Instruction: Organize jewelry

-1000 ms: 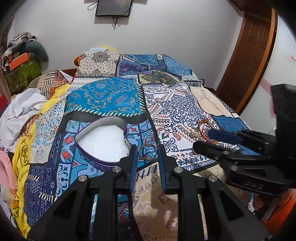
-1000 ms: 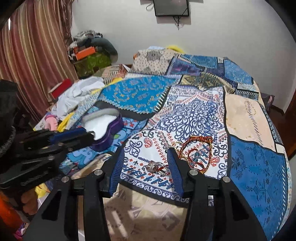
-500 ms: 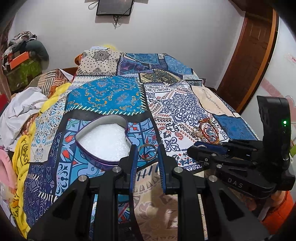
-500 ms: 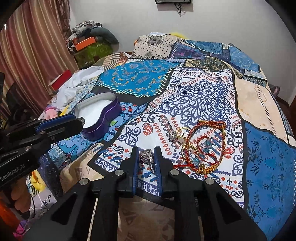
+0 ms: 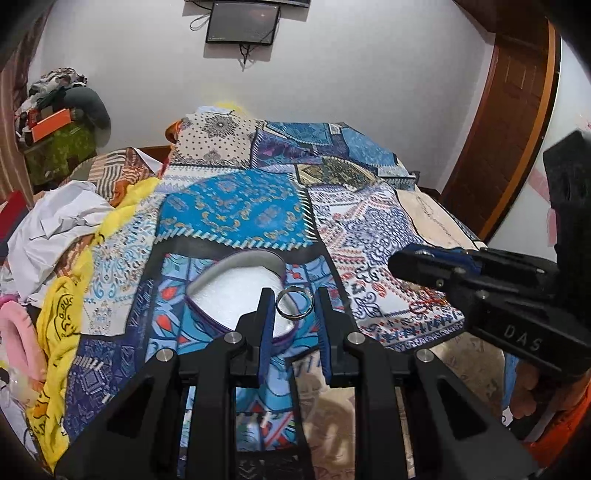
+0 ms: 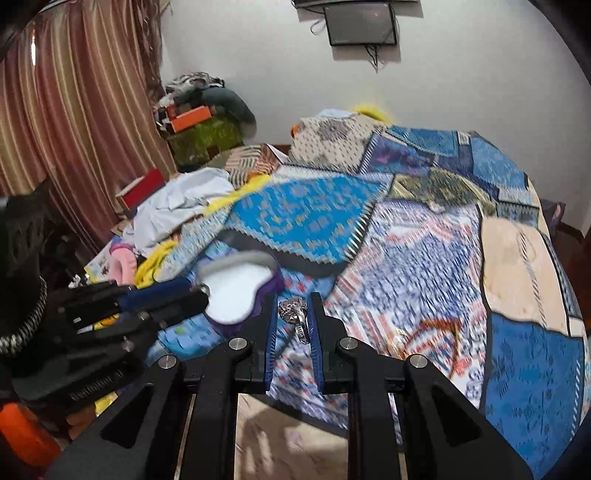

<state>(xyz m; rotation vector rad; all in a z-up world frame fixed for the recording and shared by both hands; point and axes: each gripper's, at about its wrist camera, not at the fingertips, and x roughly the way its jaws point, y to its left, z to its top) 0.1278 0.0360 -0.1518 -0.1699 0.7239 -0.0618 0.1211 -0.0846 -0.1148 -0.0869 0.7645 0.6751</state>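
My left gripper point(image 5: 294, 301) is shut on a plain silver ring point(image 5: 294, 303) and holds it over the near edge of the purple heart-shaped box point(image 5: 236, 291) with white lining. My right gripper point(image 6: 292, 308) is shut on an ornate silver ring point(image 6: 295, 314) and holds it lifted above the bed, just right of the box point(image 6: 236, 291). The right gripper also shows in the left wrist view point(image 5: 421, 264). The left gripper shows in the right wrist view point(image 6: 166, 299). Red and gold bracelets point(image 6: 428, 334) lie on the patchwork bedspread point(image 6: 406, 258), blurred.
Crumpled white, yellow and pink clothes point(image 5: 66, 236) lie along the bed's left side. A wooden door point(image 5: 506, 110) stands at the right. A striped curtain point(image 6: 74, 110) hangs at the left. A screen point(image 5: 242, 22) hangs on the far wall.
My right gripper closed on the ornate ring, lifted it off the bedspread and moved left toward the box. My left gripper kept its ring and moved over the box edge.
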